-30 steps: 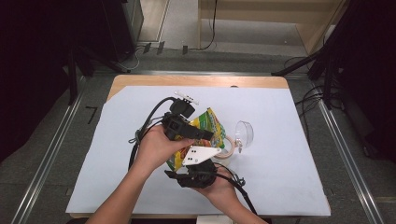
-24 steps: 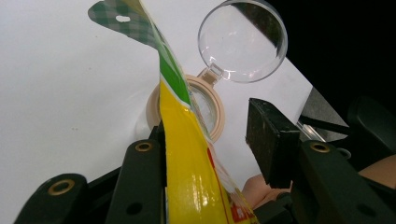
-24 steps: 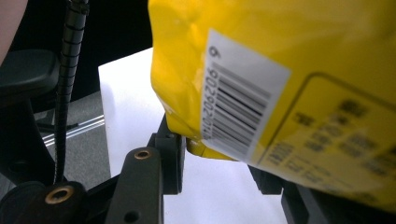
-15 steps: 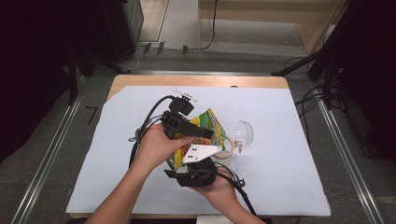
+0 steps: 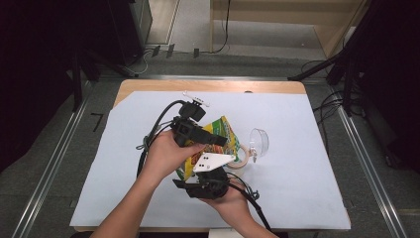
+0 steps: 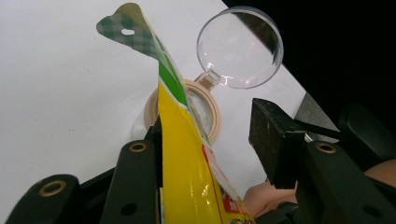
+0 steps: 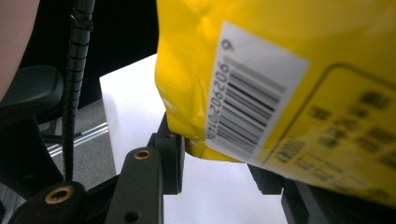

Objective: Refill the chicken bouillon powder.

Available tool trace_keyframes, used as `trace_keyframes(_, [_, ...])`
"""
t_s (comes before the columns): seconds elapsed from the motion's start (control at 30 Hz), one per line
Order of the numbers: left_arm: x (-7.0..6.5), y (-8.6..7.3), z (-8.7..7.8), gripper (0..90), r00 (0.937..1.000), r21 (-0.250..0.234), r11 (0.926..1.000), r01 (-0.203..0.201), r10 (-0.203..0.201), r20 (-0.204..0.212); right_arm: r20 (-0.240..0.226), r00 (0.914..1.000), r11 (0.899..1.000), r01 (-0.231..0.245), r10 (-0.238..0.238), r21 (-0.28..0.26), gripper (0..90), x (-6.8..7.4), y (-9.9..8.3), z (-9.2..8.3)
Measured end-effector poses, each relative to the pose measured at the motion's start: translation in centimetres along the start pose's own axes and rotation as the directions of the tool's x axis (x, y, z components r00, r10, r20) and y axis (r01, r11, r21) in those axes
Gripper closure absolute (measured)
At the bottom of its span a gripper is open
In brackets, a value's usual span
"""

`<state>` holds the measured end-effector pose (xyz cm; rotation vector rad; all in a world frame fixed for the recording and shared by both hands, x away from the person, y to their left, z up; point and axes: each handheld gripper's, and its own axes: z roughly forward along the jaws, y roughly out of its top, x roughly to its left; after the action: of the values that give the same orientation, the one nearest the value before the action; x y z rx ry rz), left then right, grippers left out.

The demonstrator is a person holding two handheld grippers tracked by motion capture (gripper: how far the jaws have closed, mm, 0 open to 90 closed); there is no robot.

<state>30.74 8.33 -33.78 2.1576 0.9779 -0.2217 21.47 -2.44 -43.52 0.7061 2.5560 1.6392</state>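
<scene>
A yellow and green snack bag (image 5: 225,130) is held up over the table between both hands. My left gripper (image 5: 218,140) is open around its checked top edge. In the left gripper view the bag (image 6: 187,154) leans on one jaw, and the other pad (image 6: 275,140) stands clear of it. My right gripper (image 5: 208,171), under its grey plate, is shut on the bag's bottom corner. The barcode side of the bag (image 7: 280,60) sits between its jaws (image 7: 217,156). A beige-rimmed jar (image 6: 152,105) stands just beyond the bag with its clear flip lid (image 6: 240,46) swung open.
A white sheet (image 5: 307,163) covers the wooden table (image 5: 208,85). The jar (image 5: 242,156) and its lid (image 5: 258,142) stand to the right of the hands. Black cables trail from both grippers. Dark stands and metal rails (image 5: 366,163) border the table.
</scene>
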Motion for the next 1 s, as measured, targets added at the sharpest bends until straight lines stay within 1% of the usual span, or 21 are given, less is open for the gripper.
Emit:
trace_keyframes(0.03, [0.08, 0.03, 0.04, 56.7, 1.0000, 0.003, 1.0000, 0.001, -0.001, 0.003, 0.007, 1.0000, 1.000, 0.006, -0.006, 0.002, 62.4, -0.03, -0.01, -0.01])
trace_keyframes(0.13, [0.18, 0.07, 0.12, 56.8, 1.0000, 0.005, 1.0000, 0.005, -0.005, 0.006, 0.007, 0.9999, 1.000, 0.009, -0.009, 0.005, 62.7, -0.13, -0.06, -0.07])
trace_keyframes(0.33, [0.03, 0.00, 0.16, 56.8, 1.0000, 0.004, 1.0000, -0.006, 0.006, -0.004, 0.011, 0.9997, 1.000, 0.021, -0.021, 0.006, 62.7, -0.20, -0.17, -0.05])
trace_keyframes(0.43, [0.02, 0.01, 0.14, 56.7, 1.0000, 0.001, 1.0000, -0.003, 0.003, -0.001, 0.006, 0.9999, 1.000, 0.016, -0.016, 0.006, 62.8, -0.18, -0.17, -0.08])
trace_keyframes(0.57, [0.06, 0.02, 0.11, 56.7, 1.0000, -0.001, 1.0000, -0.002, 0.002, 0.006, 0.008, 0.9997, 1.000, 0.024, -0.024, 0.005, 62.9, -0.18, -0.15, -0.13])
trace_keyframes(0.8, [0.07, 0.01, 0.06, 56.7, 1.0000, -0.005, 1.0000, 0.001, -0.001, 0.006, 0.014, 0.9991, 0.999, 0.039, -0.040, 0.007, 63.1, -0.17, -0.14, -0.16])
trace_keyframes(1.0, [0.09, 0.01, 0.10, 56.3, 1.0000, 0.001, 1.0000, 0.000, 0.000, 0.005, 0.006, 0.9994, 0.999, 0.033, -0.033, 0.008, 63.5, -0.19, -0.17, -0.16])
